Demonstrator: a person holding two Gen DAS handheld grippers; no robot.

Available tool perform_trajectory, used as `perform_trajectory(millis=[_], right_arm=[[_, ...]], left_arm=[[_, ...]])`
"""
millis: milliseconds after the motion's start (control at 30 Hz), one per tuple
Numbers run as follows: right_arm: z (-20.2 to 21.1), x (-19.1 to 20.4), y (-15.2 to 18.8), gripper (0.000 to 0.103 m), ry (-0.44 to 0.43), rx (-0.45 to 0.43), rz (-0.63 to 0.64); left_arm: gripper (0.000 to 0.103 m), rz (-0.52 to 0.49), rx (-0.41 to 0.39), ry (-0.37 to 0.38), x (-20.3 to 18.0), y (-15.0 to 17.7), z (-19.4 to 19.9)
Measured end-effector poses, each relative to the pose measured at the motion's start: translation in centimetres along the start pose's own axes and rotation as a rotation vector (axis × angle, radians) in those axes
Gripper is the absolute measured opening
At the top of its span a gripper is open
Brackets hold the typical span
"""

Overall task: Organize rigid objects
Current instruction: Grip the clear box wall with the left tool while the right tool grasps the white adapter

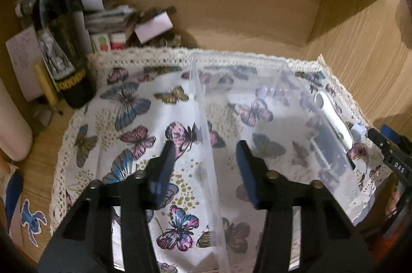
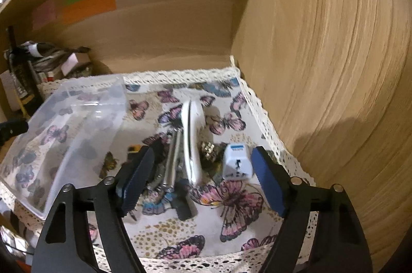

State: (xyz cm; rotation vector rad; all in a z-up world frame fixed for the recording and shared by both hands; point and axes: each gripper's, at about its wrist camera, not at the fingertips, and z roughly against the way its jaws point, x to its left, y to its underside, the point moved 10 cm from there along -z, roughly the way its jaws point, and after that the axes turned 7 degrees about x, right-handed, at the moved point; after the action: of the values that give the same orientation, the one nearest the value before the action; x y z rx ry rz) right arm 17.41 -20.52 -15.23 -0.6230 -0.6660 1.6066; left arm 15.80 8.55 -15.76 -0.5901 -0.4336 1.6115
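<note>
Left gripper (image 1: 206,157), jaws partly open, straddles the near wall of the clear plastic storage box (image 1: 206,123), not pinching yet. Right gripper (image 2: 203,180) gapes over the white oblong handheld device (image 2: 191,139) and white cube adapter (image 2: 235,162) on the butterfly cloth (image 2: 231,198). Box looks empty; sorting barely begun.

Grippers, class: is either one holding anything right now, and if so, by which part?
Nothing is held. The left gripper straddles the clear plastic box's wall, jaws not touching. The right gripper hangs open over the small items on the butterfly cloth.
</note>
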Motion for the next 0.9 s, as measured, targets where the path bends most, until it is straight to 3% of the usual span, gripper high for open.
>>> perform_trajectory(millis=[100,333,467,633,900], right_arm=[[-0.8,-0.9,0.5,0.067,0.02,0.038,-0.014],[-3.3,-2.9,1.3,0.054,0.053,0.131,-0.071],[-4.4,-3.8,1.0,0.05,0.056,0.163,-0.099],[-6.2,-4.1,1.2,0.035,0.031,0.218,-0.114],[-5.2,-4.0,0.8,0.034,0.055,0.174,-0.113]], left_arm=[[0.026,0.001,0.041,0.0,0.0,0.6,-0.9],[0.014,0.017,0.071,0.033,-0.4,1.2,-1.8],[0.012,0.013,0.061,0.029,-0.5,1.1,-1.9],[0.012,0.02,0.066,0.042,-0.5,1.1,-1.9],[0.012,-0.002,0.06,0.041,-0.4,1.0,-1.9]])
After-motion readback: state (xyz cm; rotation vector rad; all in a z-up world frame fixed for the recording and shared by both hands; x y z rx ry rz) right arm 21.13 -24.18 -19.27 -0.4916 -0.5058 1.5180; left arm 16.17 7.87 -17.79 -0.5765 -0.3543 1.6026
